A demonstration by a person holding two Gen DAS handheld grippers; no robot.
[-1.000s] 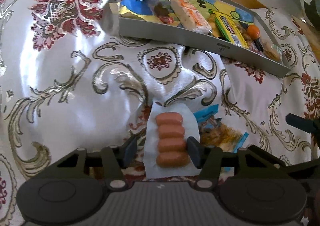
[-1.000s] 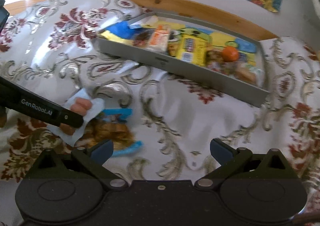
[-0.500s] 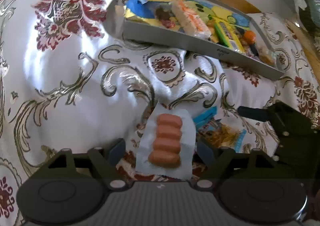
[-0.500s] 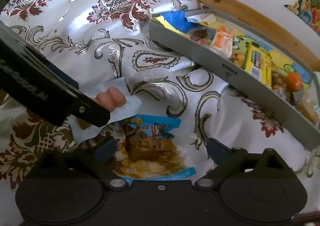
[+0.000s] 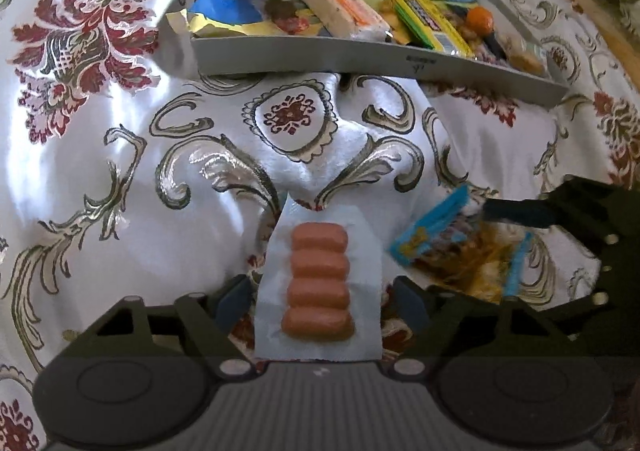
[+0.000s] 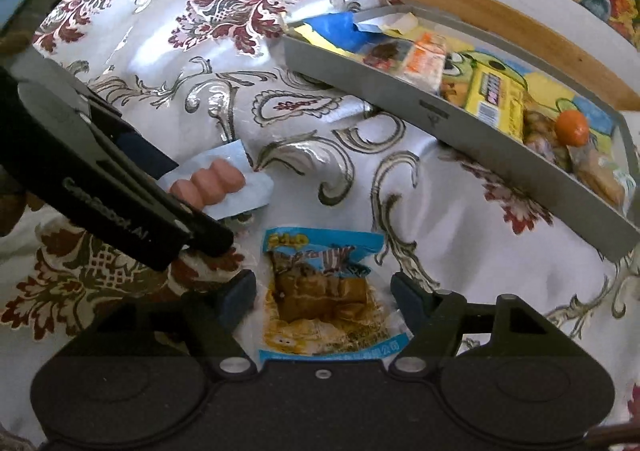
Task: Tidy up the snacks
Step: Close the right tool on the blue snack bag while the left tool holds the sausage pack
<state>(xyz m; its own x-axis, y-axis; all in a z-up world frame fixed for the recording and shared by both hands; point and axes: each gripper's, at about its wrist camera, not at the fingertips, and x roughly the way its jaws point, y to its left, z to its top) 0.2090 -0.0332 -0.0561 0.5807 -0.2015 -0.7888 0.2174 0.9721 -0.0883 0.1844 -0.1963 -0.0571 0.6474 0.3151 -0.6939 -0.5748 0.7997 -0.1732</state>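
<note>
A clear pack of small sausages (image 5: 318, 283) lies on the patterned cloth between the fingers of my left gripper (image 5: 322, 301), which is open and stands slightly off both sides of the pack. To its right lies a blue snack packet (image 6: 320, 291) with brown pieces printed on it. My right gripper (image 6: 322, 293) is open, one finger on each side of this packet, low over the cloth. The sausage pack (image 6: 216, 183) also shows in the right wrist view, partly hidden behind the left gripper's finger (image 6: 132, 219).
A long grey tray (image 5: 360, 59) stands at the back, holding several snacks: a white-orange bar, a yellow packet, an orange ball. The wrinkled floral cloth (image 5: 120, 171) covers the surface. A wooden edge (image 6: 480, 11) and a wall run behind the tray.
My left gripper opened and let go of the sausage pack, which now rests on the cloth. My right gripper moved left and down until its fingers straddle the blue packet.
</note>
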